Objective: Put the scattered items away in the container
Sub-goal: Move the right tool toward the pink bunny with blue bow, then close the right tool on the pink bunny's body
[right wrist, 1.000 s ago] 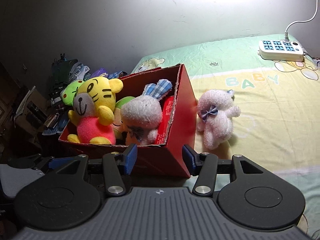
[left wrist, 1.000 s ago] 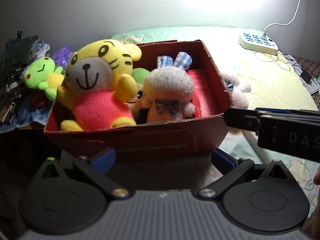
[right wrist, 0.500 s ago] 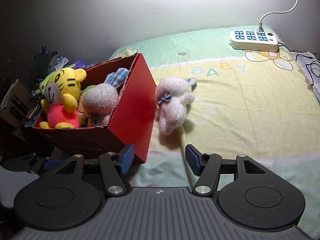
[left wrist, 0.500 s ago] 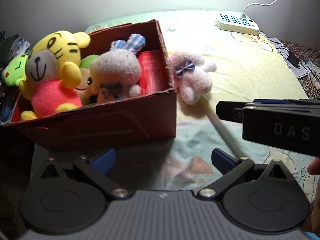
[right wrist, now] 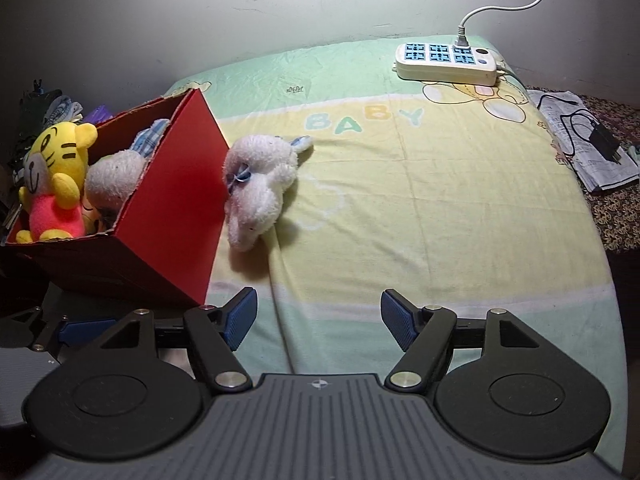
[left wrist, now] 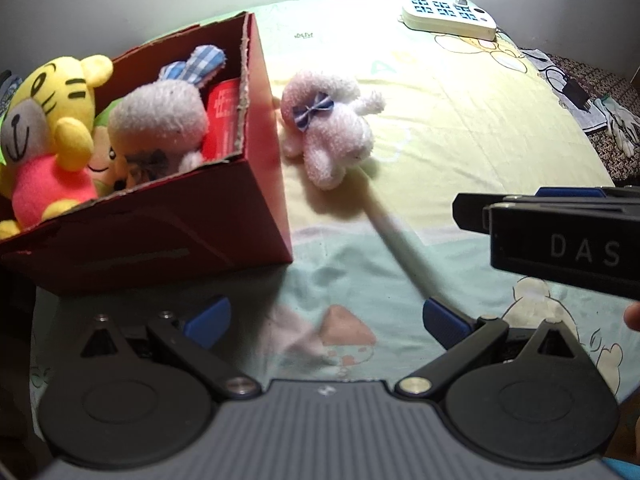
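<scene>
A white power strip [right wrist: 446, 62] is seen at the far end of the bed [right wrist: 440, 208], a white cable [right wrist: 516, 4] plugged into it. The pastel bedsheet [right wrist: 400, 168] is printed with "BABY" and cartoon figures. A black adapter [right wrist: 604, 140] is laid on folded newspaper [right wrist: 592, 168] off the right edge. Clutter is heaped at far left.

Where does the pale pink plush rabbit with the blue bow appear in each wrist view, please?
Left wrist view: the pink rabbit lies upper centre on the bedsheet, just right of the red box.
Right wrist view: the rabbit lies left of centre, against the box's red side wall.
Shared landmark: the white power strip, upper right in both.
</scene>
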Available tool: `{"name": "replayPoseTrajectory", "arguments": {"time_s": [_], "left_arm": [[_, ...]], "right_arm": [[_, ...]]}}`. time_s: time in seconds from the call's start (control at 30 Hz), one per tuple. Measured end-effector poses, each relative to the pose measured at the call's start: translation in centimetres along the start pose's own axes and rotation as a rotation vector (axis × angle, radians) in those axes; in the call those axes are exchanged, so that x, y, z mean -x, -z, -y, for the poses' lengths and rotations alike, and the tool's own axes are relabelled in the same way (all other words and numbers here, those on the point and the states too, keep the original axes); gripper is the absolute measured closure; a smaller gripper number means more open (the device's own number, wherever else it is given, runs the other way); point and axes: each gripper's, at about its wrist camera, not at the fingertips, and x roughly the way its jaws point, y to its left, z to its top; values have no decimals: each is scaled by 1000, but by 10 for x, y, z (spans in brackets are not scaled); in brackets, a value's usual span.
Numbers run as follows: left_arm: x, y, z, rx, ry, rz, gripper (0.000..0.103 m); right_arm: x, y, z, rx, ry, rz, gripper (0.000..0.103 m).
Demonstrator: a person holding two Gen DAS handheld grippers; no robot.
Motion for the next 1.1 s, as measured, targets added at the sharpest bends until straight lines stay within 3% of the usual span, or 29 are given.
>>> {"name": "replayPoseTrajectory", "arguments": {"time_s": [0.17,0.33,0.5,0.67,0.9,0.97,1.1], "left_arm": [[-10,-2,7,-9,15,-22,0],[-21,-4,18,-58,28,-30,0],[-30,-13,29,-99,48,-24,0],[-38,-16,33,-123,69,-10,1],[-47,-19,35,-153,117,27,1],[-50,-20,36,-162,128,37,1],[-57,-18,36,-178,155,46,1]], "right_arm": [[-6,-2,7,-25,28,-12,23],[-8,-6,17,-72,59,-11,23],[-12,-11,30,-113,36,-9,24],[-27,-20,35,-131,-15,-42,39],[-41,-44,33,-116,-73,-61,46],[-47,-49,27,-93,-96,-82,53],[-62,-59,14,-35,-132,-111,54]]}}
